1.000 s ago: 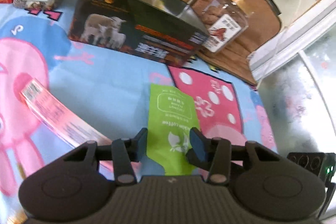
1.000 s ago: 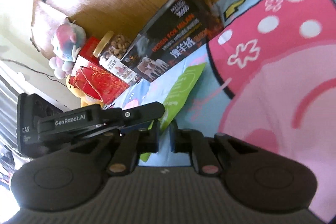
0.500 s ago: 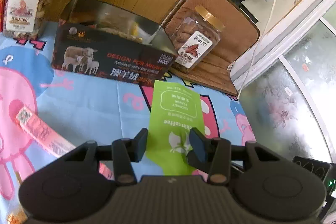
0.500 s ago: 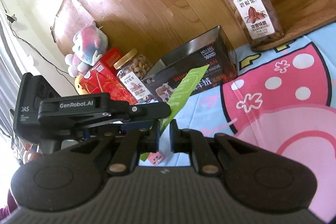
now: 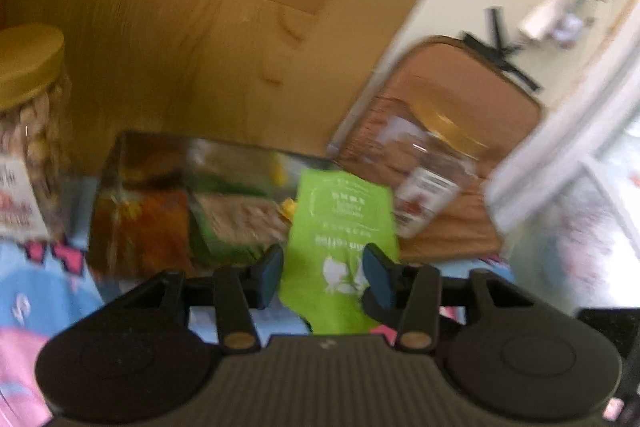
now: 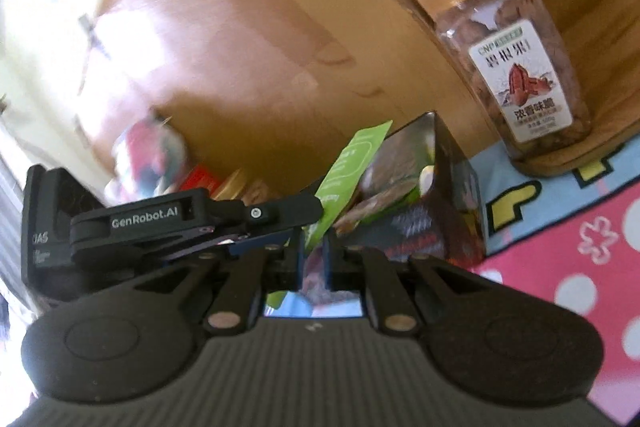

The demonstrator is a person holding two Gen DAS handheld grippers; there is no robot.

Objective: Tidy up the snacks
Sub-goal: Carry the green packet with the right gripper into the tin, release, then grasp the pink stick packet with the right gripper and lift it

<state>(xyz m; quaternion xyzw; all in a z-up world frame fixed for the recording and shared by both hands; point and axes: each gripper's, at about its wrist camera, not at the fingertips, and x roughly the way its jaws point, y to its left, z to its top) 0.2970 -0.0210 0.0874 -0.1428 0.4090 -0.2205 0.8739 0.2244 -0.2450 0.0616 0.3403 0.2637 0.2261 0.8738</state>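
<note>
A green coffee sachet (image 5: 340,247) stands on edge in the air in front of the dark open box (image 5: 192,203), which holds several snack packets. My left gripper (image 5: 324,275) is open with its fingers on either side of the sachet, not pinching it. My right gripper (image 6: 314,259) is shut on the sachet's (image 6: 348,171) lower end and holds it tilted up toward the box (image 6: 420,211). The left gripper's body (image 6: 180,223) shows just left of the sachet in the right wrist view.
A nut jar with a gold lid (image 6: 508,59) stands on a brown mat (image 5: 472,163) right of the box. Another nut jar (image 5: 28,131) stands at the left. A wooden board (image 5: 200,7) rises behind. A cartoon cloth (image 6: 580,247) covers the surface.
Both grippers have risen and moved toward the box, carrying the sachet up off the cloth. The right gripper's fingers show a slightly wider gap. The view is blurred by motion.
</note>
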